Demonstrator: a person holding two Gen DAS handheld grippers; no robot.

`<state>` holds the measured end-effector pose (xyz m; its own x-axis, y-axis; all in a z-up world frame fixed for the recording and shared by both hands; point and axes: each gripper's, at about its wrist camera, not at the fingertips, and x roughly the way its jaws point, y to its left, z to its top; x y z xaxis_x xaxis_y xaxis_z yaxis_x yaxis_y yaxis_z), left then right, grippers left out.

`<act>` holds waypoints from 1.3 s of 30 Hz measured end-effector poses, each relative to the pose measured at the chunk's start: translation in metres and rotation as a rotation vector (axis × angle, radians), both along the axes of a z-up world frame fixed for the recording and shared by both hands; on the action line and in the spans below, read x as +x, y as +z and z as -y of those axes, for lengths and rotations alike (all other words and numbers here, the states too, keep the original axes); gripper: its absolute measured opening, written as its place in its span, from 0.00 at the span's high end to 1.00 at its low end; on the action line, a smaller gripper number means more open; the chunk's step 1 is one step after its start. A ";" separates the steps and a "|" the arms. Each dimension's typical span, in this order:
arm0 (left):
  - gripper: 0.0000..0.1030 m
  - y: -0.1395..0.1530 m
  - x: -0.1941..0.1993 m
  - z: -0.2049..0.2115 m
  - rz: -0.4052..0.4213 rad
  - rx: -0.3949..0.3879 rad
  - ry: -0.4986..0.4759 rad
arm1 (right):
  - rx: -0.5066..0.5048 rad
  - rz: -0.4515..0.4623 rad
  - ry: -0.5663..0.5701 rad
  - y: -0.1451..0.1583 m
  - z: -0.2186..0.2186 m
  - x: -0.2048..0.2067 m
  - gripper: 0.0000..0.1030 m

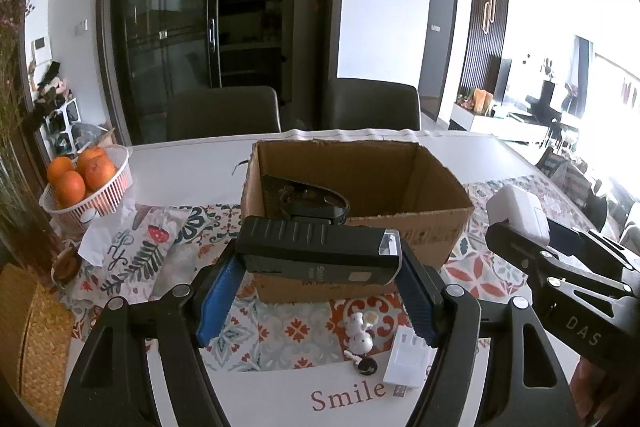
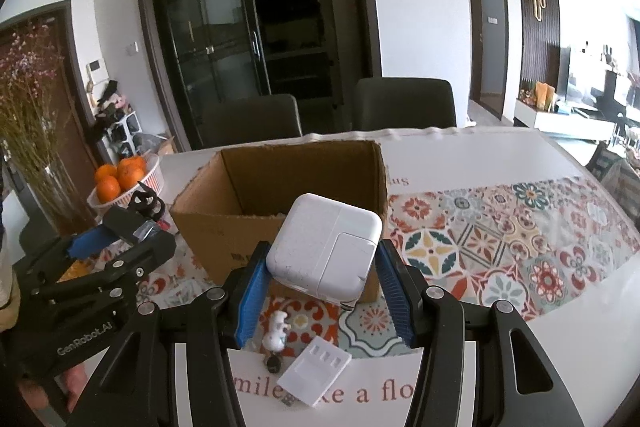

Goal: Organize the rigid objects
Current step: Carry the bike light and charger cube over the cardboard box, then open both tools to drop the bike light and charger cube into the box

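Two grippers holding items in front of an open cardboard box

Nearest, lying on the patterned tablecloth: a white USB hub with a small white figurine keychain just to its left. Above them, the left gripper is clamping a black rectangular flashlight-like device crosswise between its blue pads, ribbed on top, with a clear lens at its right end. The right gripper is gripping a white square power adapter, rounded at the corners and slightly scuffed, just before the near wall of the cardboard box. The box is standing open on the cloth, already containing a black object. Farther left, a white basket is holding oranges.
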<state>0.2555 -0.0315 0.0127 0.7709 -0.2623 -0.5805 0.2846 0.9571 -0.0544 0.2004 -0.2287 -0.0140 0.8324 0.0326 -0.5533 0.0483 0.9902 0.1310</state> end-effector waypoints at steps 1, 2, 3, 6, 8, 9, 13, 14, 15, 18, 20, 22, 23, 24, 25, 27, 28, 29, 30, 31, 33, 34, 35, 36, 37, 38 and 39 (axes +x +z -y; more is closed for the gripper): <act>0.30 0.001 0.001 0.000 0.000 -0.002 0.002 | -0.002 0.004 0.001 0.002 0.000 0.001 0.48; 0.30 0.002 0.003 0.000 -0.002 -0.006 0.003 | -0.003 0.004 0.003 0.003 0.000 0.003 0.48; 0.30 0.003 0.006 0.000 -0.006 -0.013 0.004 | -0.002 0.005 0.004 0.005 0.001 0.006 0.48; 0.30 0.006 0.012 0.000 -0.011 -0.021 0.008 | 0.003 0.001 -0.001 0.007 0.003 0.014 0.48; 0.30 0.009 0.017 0.002 -0.009 -0.018 0.010 | 0.010 -0.001 -0.002 0.008 0.005 0.018 0.48; 0.30 0.011 0.019 0.002 -0.009 -0.018 0.009 | 0.015 -0.002 -0.001 0.009 0.005 0.021 0.48; 0.30 0.016 0.029 0.006 0.001 -0.001 0.010 | 0.016 -0.002 -0.001 0.013 0.007 0.029 0.48; 0.30 0.017 0.031 0.007 0.002 0.002 0.010 | 0.014 -0.003 0.000 0.014 0.007 0.031 0.48; 0.30 0.018 0.034 0.008 0.003 0.004 0.011 | 0.012 -0.002 0.000 0.015 0.008 0.034 0.48; 0.30 0.020 0.045 0.010 -0.001 0.008 0.011 | 0.008 -0.006 0.005 0.018 0.009 0.045 0.48; 0.30 0.021 0.053 0.012 -0.001 0.021 0.016 | -0.002 -0.007 0.004 0.021 0.010 0.053 0.48; 0.30 0.022 0.059 0.014 -0.003 0.034 0.012 | -0.019 -0.009 -0.003 0.024 0.011 0.061 0.48; 0.30 0.022 0.063 0.015 -0.003 0.041 0.013 | -0.025 -0.011 -0.002 0.025 0.011 0.064 0.48; 0.30 0.022 0.065 0.016 -0.003 0.045 0.013 | -0.032 -0.012 -0.002 0.026 0.011 0.067 0.48; 0.30 0.023 0.068 0.016 -0.004 0.048 0.014 | -0.039 -0.013 -0.001 0.027 0.011 0.071 0.48; 0.30 0.023 0.074 0.018 -0.009 0.052 0.016 | -0.047 -0.019 0.003 0.028 0.012 0.077 0.48; 0.30 0.023 0.077 0.018 -0.015 0.052 0.014 | -0.051 -0.023 0.008 0.028 0.012 0.082 0.48; 0.30 0.023 0.081 0.019 -0.023 0.050 0.013 | -0.054 -0.028 0.013 0.028 0.012 0.086 0.48; 0.30 0.022 0.084 0.019 -0.028 0.050 0.014 | -0.056 -0.032 0.015 0.027 0.012 0.088 0.48; 0.30 0.022 0.086 0.020 -0.032 0.053 0.015 | -0.055 -0.041 0.018 0.026 0.012 0.091 0.48; 0.30 0.020 0.093 0.021 -0.047 0.056 0.017 | -0.053 -0.051 0.022 0.026 0.012 0.097 0.48; 0.30 0.019 0.095 0.022 -0.055 0.057 0.017 | -0.051 -0.059 0.023 0.025 0.012 0.100 0.48; 0.30 0.018 0.098 0.022 -0.061 0.058 0.017 | -0.049 -0.069 0.025 0.023 0.012 0.104 0.48; 0.30 0.016 0.101 0.023 -0.068 0.060 0.017 | -0.048 -0.075 0.027 0.021 0.013 0.106 0.48; 0.30 0.015 0.103 0.023 -0.073 0.063 0.017 | -0.047 -0.084 0.030 0.020 0.013 0.110 0.48; 0.30 0.014 0.105 0.024 -0.079 0.067 0.019 | -0.049 -0.088 0.032 0.019 0.013 0.112 0.48; 0.30 0.013 0.107 0.024 -0.084 0.070 0.021 | -0.054 -0.094 0.035 0.017 0.013 0.115 0.48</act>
